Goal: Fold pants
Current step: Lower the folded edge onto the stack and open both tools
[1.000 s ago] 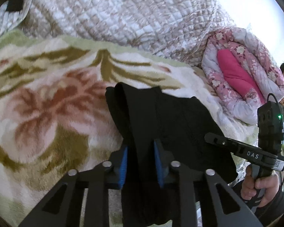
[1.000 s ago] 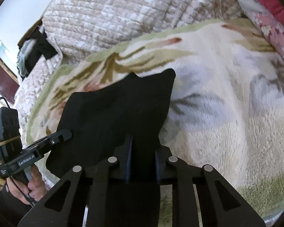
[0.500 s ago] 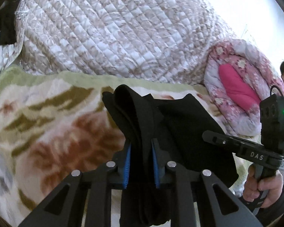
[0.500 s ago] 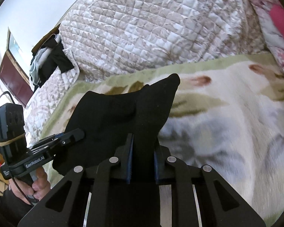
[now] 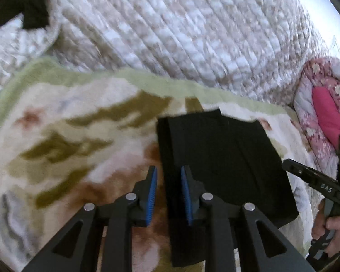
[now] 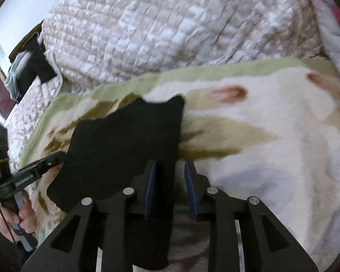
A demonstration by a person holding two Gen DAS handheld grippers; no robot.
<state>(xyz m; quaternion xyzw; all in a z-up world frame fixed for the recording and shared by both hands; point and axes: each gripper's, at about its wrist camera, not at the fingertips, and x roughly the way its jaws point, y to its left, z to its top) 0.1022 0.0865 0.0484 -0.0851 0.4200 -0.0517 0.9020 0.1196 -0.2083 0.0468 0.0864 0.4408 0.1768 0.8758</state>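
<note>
The black pants [image 5: 215, 158] lie folded in a flat rectangle on the floral fleece blanket [image 5: 79, 136]. My left gripper [image 5: 169, 188] straddles their near left edge; its jaws are opening, and blanket shows between the left blue pad [image 5: 152, 192] and the cloth. In the right wrist view the pants [image 6: 124, 140] spread to the left. My right gripper [image 6: 170, 185] straddles their near right edge, its jaws opening too, with a gap beside the right pad [image 6: 190, 188]. Each view shows the other gripper [image 5: 310, 181] [image 6: 34, 172], held in a hand [image 6: 22, 217].
A bulky quilted beige cover [image 5: 170, 34] rises behind the blanket. Rolled pink floral bedding [image 5: 324, 113] lies at the right. Dark clothes [image 6: 31, 68] are piled at the far left by a dark red door. The blanket [image 6: 260, 147] extends to the right of the pants.
Both grippers carried the pants' raised edge forward toward the quilt. The bunched cloth now lies flat and squared, and both pairs of pads have spread off it.
</note>
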